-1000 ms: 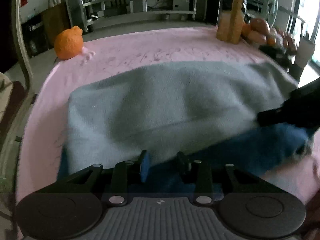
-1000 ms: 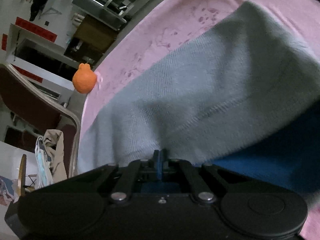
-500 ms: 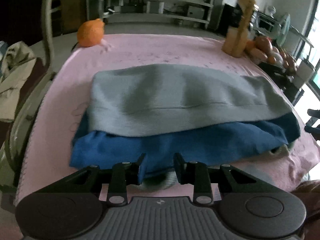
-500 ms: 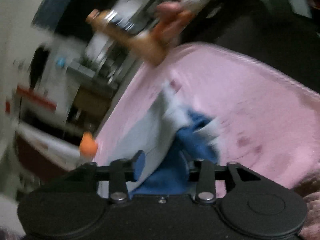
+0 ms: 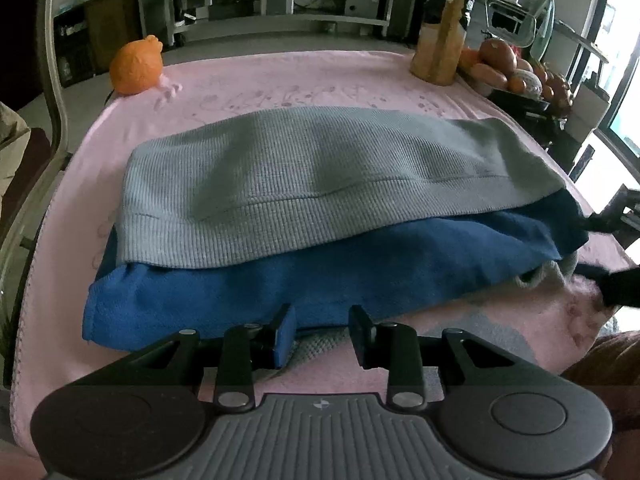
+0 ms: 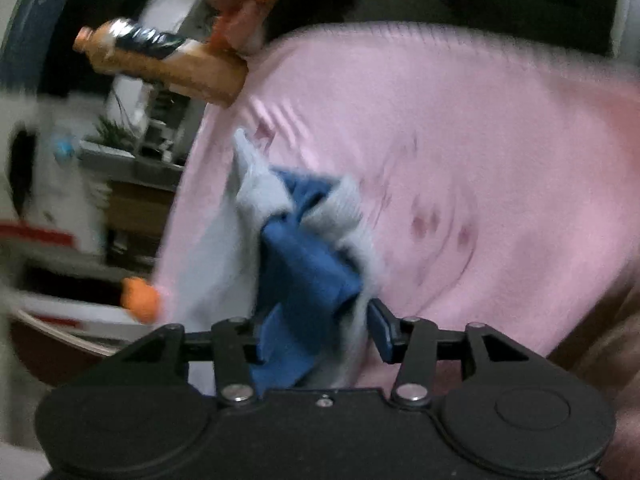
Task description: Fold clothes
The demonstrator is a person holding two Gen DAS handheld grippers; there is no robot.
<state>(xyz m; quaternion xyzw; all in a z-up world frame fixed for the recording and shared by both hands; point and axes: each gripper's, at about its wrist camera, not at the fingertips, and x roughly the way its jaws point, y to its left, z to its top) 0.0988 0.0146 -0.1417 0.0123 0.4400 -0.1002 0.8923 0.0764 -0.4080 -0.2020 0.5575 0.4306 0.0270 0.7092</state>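
Observation:
A folded garment [image 5: 320, 184], grey knit on top with a blue layer [image 5: 304, 280] under it, lies across the pink tablecloth [image 5: 320, 84]. My left gripper [image 5: 322, 334] is open at the garment's near edge, with a little grey fabric lying between its fingers. My right gripper [image 6: 320, 336] is open too, and the garment's bunched right end [image 6: 304, 256] sits between its wide-apart fingers. In the left wrist view the right gripper [image 5: 596, 248] shows at the far right, straddling that end.
An orange plush toy [image 5: 136, 66] sits at the table's far left corner. A tall brown bottle [image 5: 440, 28] and a tray of fruit [image 5: 512, 68] stand at the far right. A chair frame [image 5: 54, 80] borders the left side. The right wrist view is blurred.
The right gripper let go of the grey hem, opened and swung round to the garment's right end. The left gripper drew back, and the grey layer now lies folded over the blue.

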